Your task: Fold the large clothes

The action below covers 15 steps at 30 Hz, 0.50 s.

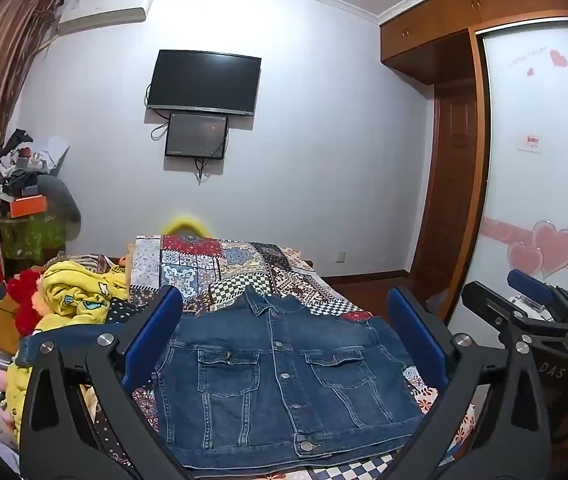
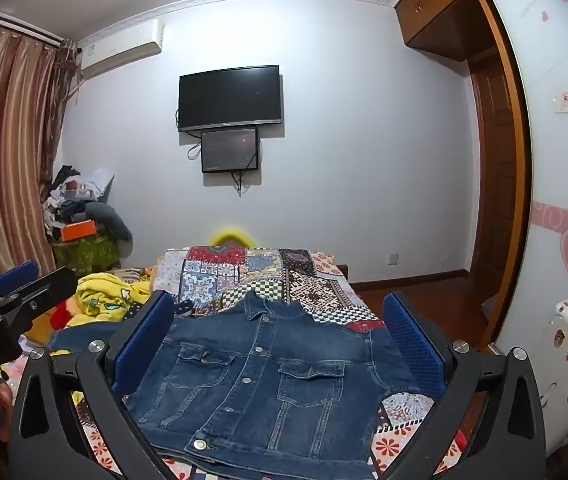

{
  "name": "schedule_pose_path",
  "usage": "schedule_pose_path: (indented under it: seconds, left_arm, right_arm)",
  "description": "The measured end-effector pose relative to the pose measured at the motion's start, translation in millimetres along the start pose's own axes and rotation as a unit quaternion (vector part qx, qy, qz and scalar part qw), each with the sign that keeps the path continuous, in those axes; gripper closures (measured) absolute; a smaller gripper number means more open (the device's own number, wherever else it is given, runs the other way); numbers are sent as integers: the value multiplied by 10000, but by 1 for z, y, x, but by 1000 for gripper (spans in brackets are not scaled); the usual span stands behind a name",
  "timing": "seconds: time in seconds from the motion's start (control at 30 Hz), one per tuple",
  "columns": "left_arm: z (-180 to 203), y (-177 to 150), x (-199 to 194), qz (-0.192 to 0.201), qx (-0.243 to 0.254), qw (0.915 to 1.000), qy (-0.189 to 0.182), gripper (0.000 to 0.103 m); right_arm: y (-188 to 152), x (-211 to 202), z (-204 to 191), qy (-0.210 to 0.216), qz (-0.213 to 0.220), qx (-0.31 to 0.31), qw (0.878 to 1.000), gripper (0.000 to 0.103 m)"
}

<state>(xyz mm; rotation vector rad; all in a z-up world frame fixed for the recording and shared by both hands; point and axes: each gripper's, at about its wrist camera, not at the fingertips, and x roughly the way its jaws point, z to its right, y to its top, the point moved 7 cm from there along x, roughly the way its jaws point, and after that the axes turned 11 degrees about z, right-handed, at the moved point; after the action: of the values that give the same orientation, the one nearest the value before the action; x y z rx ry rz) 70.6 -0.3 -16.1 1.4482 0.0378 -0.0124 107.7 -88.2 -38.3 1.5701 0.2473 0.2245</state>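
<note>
Left wrist view showed the left gripper (image 1: 284, 340) released, jaws wide, framing the dark blue denim jacket (image 1: 280, 380). The jacket lay front-up and buttoned, sleeves seemingly tucked under, on the patchwork-quilted bed (image 1: 220, 268), probably flattened for folding. The right gripper (image 2: 280, 344) hovered likewise released, empty.

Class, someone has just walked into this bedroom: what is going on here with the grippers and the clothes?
A person holds a two-finger gripper in each hand above a bed covered by a patchwork quilt. A buttoned denim jacket lies front up on the quilt, its sleeves seemingly tucked out of sight. The left gripper and the right gripper both hover over it with jaws wide open, gripping nothing. A yellow cartoon-print garment sits bunched to the left, beside the jacket.
</note>
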Motion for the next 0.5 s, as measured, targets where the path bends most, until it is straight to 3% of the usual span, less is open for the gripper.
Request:
schedule_pose_path:
  seconds: [0.5]
  left_arm:
    - [1, 1, -5, 136, 120, 9998, 94, 0]
  right_arm:
    - [1, -1, -4, 39, -4, -4, 10000, 0]
